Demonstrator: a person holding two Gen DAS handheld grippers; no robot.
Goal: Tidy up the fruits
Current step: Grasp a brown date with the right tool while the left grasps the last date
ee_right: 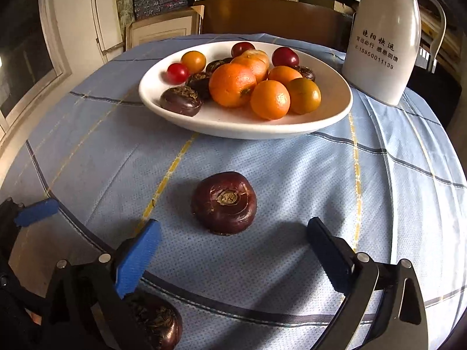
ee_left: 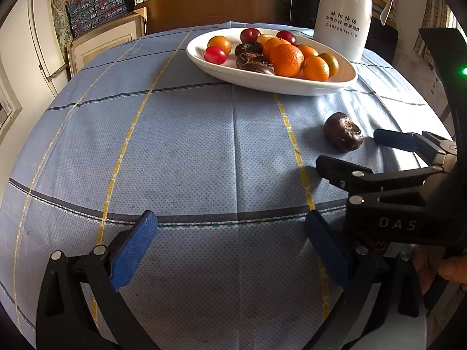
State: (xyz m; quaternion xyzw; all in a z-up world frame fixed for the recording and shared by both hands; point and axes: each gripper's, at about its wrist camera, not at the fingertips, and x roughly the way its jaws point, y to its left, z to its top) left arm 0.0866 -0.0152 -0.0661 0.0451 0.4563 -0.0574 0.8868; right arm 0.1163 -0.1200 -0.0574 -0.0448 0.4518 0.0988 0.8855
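A white oval dish at the back of the table holds several oranges, red cherry tomatoes and dark water chestnuts. One loose dark water chestnut lies on the blue cloth in front of the dish. My right gripper is open, its blue pads just short of that chestnut on either side. A second chestnut lies under the right gripper's left finger. My left gripper is open and empty over bare cloth, left of the right gripper.
A white thermos jug with black lettering stands right behind the dish. The round table carries a blue checked cloth. A brown chair back and stacked boxes stand beyond the far edge.
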